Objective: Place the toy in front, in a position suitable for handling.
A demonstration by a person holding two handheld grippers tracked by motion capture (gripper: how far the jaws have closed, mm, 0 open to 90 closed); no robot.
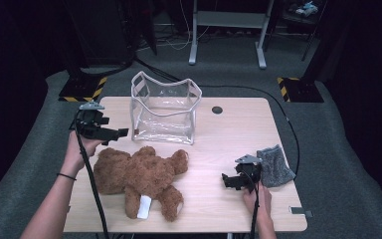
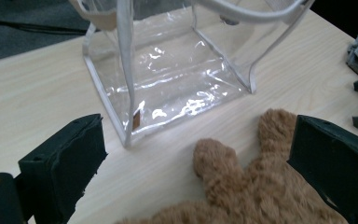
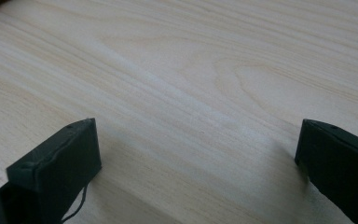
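bear (image 1: pixel 137 180) lying near front edge of table (image 1: pixel 229 134), left of centre | right gripper (image 1: pixel 230 181) just right of bear, low over bare wood, jaws wide apart, empty | left gripper (image 1: pixel 117 133) above bear's head, jaws wide, empty, aimed at bag | cloth (image 1: pixel 274 165) beside right gripper | clear bag (image 1: pixel 165 107) upright behind bear

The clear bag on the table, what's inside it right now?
The clear bag looks empty: the table shows through its walls and floor in the high view and left gripper view. The teddy bear lies outside, in front. Glare hides small patches of the floor.
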